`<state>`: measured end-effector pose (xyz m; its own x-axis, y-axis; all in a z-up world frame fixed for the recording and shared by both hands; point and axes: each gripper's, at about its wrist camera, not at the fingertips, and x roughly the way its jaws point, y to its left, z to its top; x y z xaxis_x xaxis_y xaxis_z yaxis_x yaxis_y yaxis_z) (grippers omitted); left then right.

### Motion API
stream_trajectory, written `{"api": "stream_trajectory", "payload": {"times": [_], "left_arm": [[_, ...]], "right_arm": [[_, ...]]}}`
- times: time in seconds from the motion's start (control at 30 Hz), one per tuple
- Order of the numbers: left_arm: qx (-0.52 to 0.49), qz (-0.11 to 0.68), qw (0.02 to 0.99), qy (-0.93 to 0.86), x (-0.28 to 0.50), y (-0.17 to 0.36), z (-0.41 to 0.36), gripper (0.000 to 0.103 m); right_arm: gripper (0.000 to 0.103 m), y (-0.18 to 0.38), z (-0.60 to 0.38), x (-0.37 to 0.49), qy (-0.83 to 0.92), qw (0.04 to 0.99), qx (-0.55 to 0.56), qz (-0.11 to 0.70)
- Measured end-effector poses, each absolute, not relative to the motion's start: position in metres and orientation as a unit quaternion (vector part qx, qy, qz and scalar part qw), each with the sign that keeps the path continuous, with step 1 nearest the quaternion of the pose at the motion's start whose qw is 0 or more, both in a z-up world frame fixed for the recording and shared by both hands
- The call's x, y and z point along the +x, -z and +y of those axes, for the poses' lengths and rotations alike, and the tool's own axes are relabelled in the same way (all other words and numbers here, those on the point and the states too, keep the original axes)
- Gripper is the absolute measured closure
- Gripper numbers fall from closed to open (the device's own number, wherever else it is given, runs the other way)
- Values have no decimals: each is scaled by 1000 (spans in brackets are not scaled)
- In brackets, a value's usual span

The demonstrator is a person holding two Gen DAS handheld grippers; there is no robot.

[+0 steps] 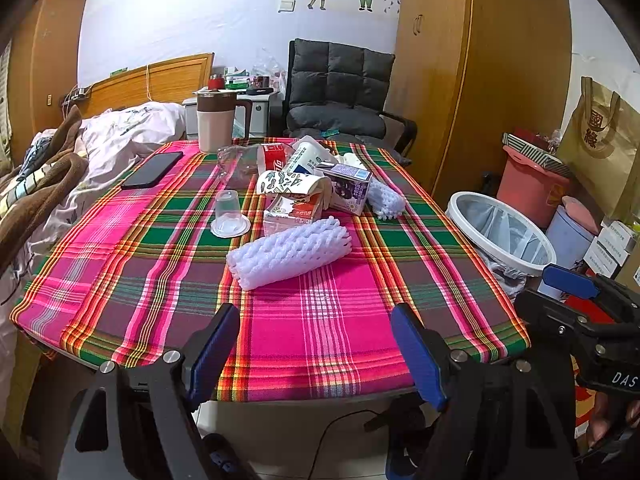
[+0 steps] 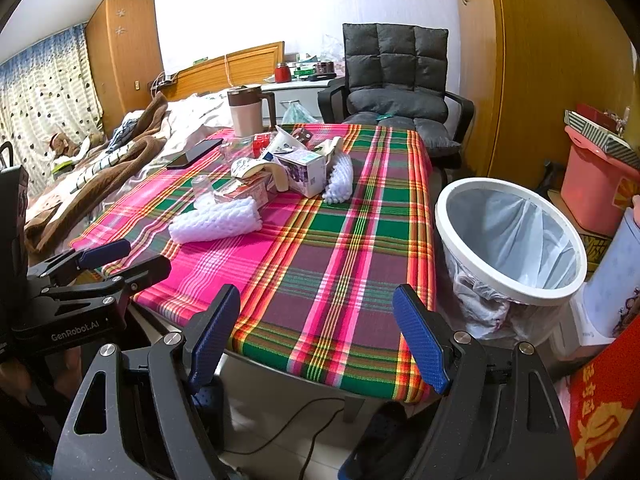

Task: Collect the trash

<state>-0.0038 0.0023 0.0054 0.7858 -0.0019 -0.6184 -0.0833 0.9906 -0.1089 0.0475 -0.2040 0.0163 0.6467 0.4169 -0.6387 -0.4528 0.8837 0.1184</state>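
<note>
— While both grippers hang at the near edge of the table [image 1: 120, 280], where is the rubbish?

— Heaped mid-table: a white foam net [image 1: 288, 254] nearest, cartons [image 1: 294, 210] and a paper cup [image 1: 290, 184] behind it, a clear plastic cup [image 1: 229, 216] upside down to the left.

— And the bin [image 2: 508, 240]?

— On the floor just beside the table's right side, lined with a bag.

— Grippers?

— Left gripper [image 1: 316, 350] and right gripper [image 2: 318, 338] both spread wide, holding nothing.

We see the bench's [image 2: 320, 280] near half bare; rubbish [image 2: 280, 172] crowds its far middle, and the bin [image 2: 508, 288] stands unobstructed at its right.
</note>
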Motion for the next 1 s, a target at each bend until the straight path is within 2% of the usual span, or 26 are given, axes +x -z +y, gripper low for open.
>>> {"api": "stream_trajectory", "payload": {"times": [1.0], "left_arm": [[-63, 323, 944, -21, -6, -8, -2, 25]], "right_arm": [[23, -17, -204, 47, -240, 907, -25, 344]]}}
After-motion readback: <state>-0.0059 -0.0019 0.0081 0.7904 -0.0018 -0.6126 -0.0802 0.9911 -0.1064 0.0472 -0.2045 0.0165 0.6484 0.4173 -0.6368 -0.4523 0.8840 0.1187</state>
